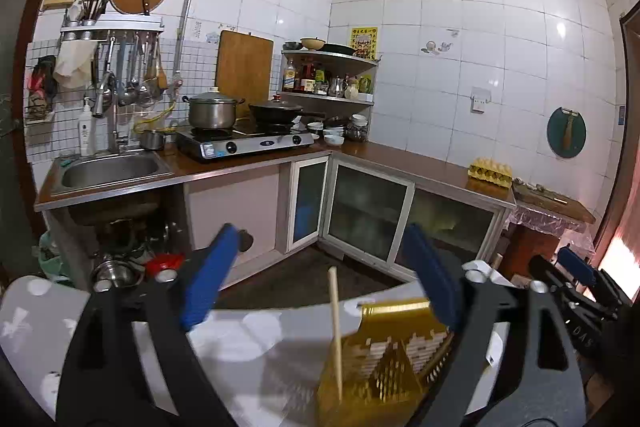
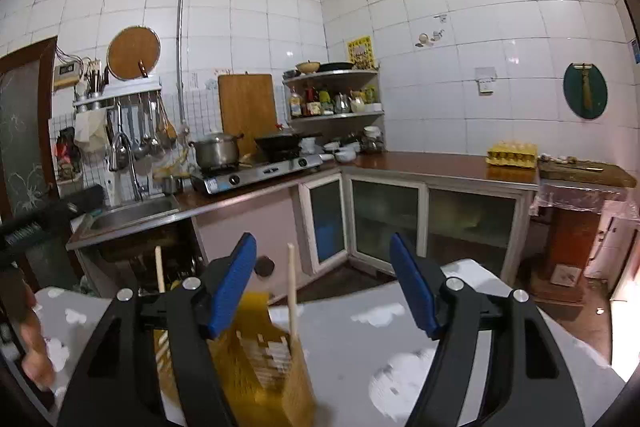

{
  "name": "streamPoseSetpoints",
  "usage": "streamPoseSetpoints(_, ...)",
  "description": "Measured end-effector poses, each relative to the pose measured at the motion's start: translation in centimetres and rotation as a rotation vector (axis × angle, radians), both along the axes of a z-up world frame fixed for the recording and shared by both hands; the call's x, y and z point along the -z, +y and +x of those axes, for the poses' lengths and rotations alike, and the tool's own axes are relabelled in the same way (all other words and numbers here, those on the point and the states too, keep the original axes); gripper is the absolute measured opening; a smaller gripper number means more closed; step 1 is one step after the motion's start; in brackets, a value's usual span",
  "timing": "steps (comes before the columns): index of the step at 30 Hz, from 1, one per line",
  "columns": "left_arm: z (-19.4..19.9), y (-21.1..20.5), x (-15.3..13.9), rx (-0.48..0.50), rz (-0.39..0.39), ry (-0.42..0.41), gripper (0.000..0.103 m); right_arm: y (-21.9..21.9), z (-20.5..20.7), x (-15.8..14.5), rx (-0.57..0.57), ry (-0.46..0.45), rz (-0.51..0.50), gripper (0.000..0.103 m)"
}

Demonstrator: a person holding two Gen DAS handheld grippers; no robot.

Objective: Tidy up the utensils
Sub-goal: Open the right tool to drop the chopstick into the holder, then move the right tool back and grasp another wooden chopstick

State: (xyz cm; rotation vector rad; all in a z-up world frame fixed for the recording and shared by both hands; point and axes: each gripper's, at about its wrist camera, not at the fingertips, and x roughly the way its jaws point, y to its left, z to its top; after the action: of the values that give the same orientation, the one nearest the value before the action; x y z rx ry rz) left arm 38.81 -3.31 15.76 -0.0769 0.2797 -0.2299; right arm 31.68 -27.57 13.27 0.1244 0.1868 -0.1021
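A yellow perforated utensil holder (image 1: 384, 359) stands on a grey table with white cloud shapes (image 1: 240, 347). A pale wooden chopstick (image 1: 335, 327) sticks up out of it. My left gripper (image 1: 320, 279) is open above the holder, its right blue pad close to the holder's rim. In the right wrist view the holder (image 2: 264, 367) sits low left with two chopsticks, one upright (image 2: 292, 291) and one behind my left finger (image 2: 159, 267). My right gripper (image 2: 324, 283) is open and empty, to the right of the holder. It also shows at the right edge of the left wrist view (image 1: 576, 267).
Beyond the table is an L-shaped kitchen counter (image 1: 400, 155) with a sink (image 1: 108, 171), a gas stove with a pot and a wok (image 1: 244, 139), a corner shelf of bottles (image 1: 328, 79) and an egg tray (image 1: 490, 169). Ladles hang on a wall rack (image 1: 128, 75).
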Motion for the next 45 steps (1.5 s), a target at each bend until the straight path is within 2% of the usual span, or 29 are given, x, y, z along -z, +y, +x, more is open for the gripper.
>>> streamPoseSetpoints(1, -1.2, 0.6, -0.3, -0.013, 0.011, -0.004, 0.098, 0.0, -1.3, -0.2, 0.005, 0.002, -0.013, 0.070)
streamPoseSetpoints(4, -5.0, 2.1, -0.8, -0.038, 0.025, -0.029, 0.098, 0.2, -4.8, -0.3, 0.039, 0.021, -0.056, 0.074)
streamPoseSetpoints(8, -8.6, 4.2, 0.0, -0.046, 0.011, 0.025, 0.098, 0.1, -8.6, 0.1, 0.050, 0.062, -0.038, 0.080)
streamPoseSetpoints(13, -11.7, 6.0, 2.3, -0.044, 0.001, 0.092, 0.098, 0.2, -11.8, 1.8, 0.060, 0.133, -0.028, 0.080)
streamPoseSetpoints(17, -13.1, 6.2, 5.3, -0.059, 0.060, 0.141, 0.098, 0.6, -12.9, 4.3, 0.070, 0.203, -0.019, 0.080)
streamPoseSetpoints(23, -13.4, 6.4, 9.9, -0.070, 0.037, 0.245, 0.098, 1.1, -13.2, 8.3, 0.129, 0.295, 0.004, 0.080)
streamPoseSetpoints(30, -12.0, 5.2, 14.6, -0.083, 0.051, 0.410, 0.098, 2.0, -13.0, 12.5, 0.159, 0.420, 0.068, 0.080)
streamPoseSetpoints(36, -11.5, 3.0, 16.7, -0.069, 0.087, 0.483, 0.098, 2.6, -12.6, 14.9, 0.186, 0.497, 0.092, 0.080)
streamPoseSetpoints(42, -10.8, 2.2, 18.3, -0.054, 0.092, 0.540, 0.098, 3.1, -11.9, 16.2, 0.176, 0.554, 0.096, 0.080)
streamPoseSetpoints(44, -10.6, 2.1, 18.6, -0.054, 0.094, 0.558, 0.098, 3.4, -11.6, 16.4, 0.174, 0.575, 0.096, 0.079)
streamPoseSetpoints(45, -10.5, 2.0, 18.8, -0.055, 0.099, 0.570, 0.098, 3.6, -11.5, 16.6, 0.172, 0.588, 0.092, 0.075)
